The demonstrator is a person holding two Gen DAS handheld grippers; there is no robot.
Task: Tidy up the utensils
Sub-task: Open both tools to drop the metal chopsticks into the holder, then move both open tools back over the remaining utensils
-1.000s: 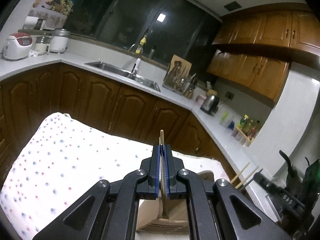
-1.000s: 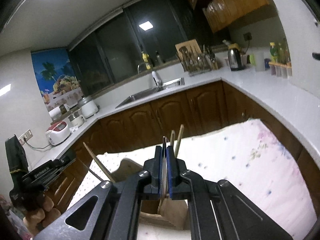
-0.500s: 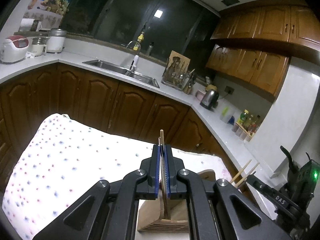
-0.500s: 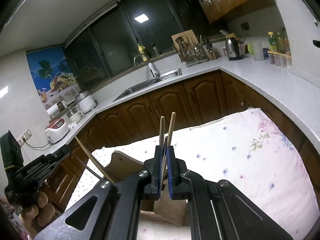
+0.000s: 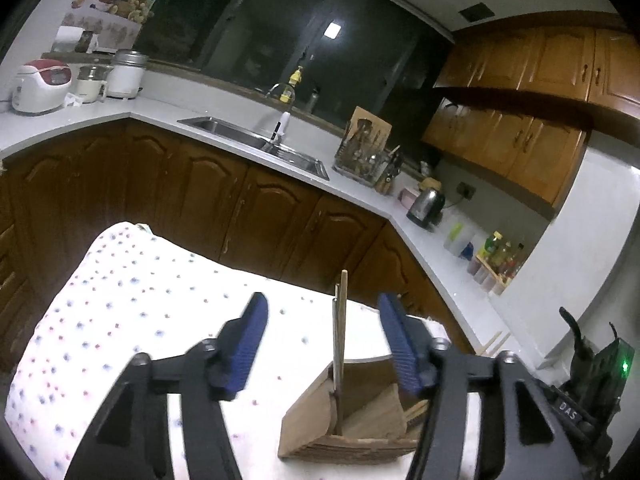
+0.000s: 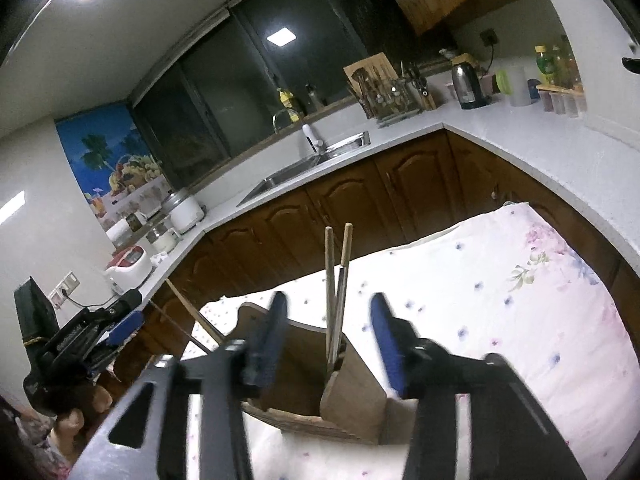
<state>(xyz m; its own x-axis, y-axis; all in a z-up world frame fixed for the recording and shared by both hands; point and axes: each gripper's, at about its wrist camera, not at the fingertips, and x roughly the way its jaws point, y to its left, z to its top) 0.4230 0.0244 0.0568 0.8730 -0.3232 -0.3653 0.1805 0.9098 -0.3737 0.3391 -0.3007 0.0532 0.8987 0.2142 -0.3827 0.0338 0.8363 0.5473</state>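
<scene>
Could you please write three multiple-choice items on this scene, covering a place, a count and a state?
1. Where do the chopsticks stand?
A. in the wooden holder
B. in the sink
C. flat on the cloth

2. How many sticks rise between the right gripper pads, seen from the right wrist?
A. one
B. two
C. five

3. How is the left gripper?
A. clamped on a stick
B. opening, touching nothing
C. out of view

Answers: 1 A, their lower ends sit inside it; 2 B, two tips show; 3 B, gaps flank the sticks.
</scene>
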